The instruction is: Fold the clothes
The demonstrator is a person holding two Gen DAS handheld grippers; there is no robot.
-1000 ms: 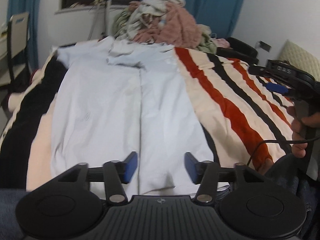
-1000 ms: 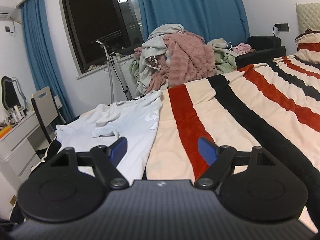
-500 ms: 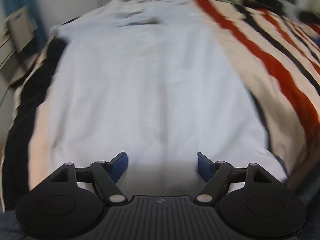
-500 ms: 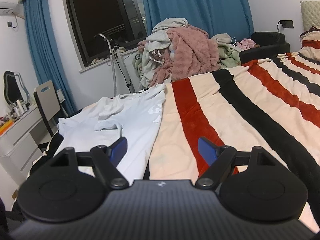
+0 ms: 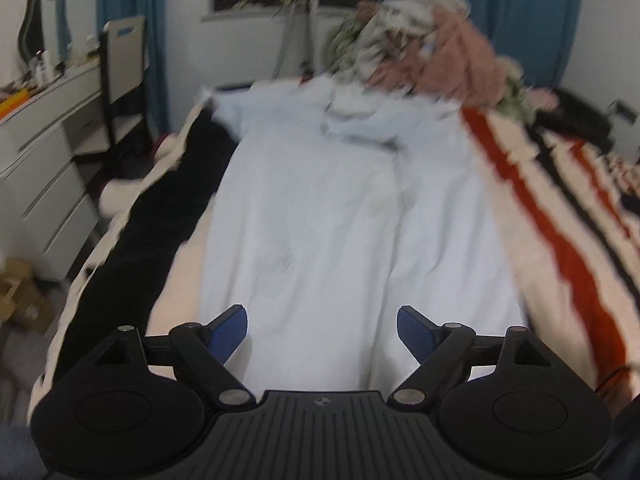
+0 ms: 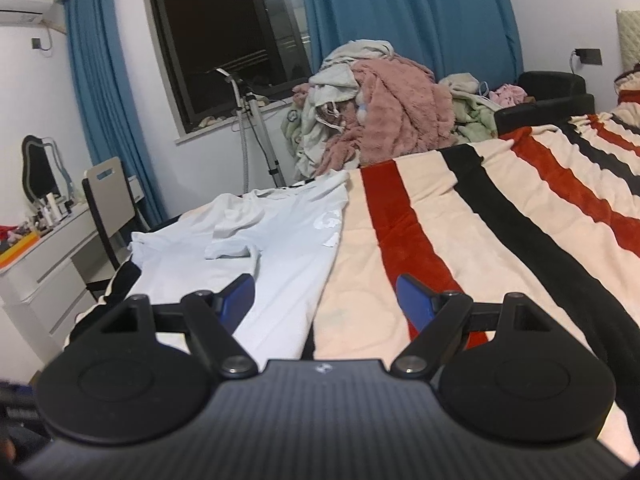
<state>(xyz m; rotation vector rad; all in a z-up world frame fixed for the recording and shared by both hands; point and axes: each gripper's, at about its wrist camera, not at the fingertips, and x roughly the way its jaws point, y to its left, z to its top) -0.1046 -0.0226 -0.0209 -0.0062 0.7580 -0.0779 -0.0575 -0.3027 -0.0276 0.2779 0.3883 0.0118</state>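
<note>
The pale shirt (image 5: 320, 216) is smooth, thin matt cloth lying on a plush, fuzzy striped blanket (image 6: 460, 240), the pink throw (image 6: 396, 116) in the clothes pile looks shaggy fleece, and each gripper (image 5: 322, 330) is matt black plastic, ribbed, with blue rubbery pads (image 6: 412, 296).
</note>
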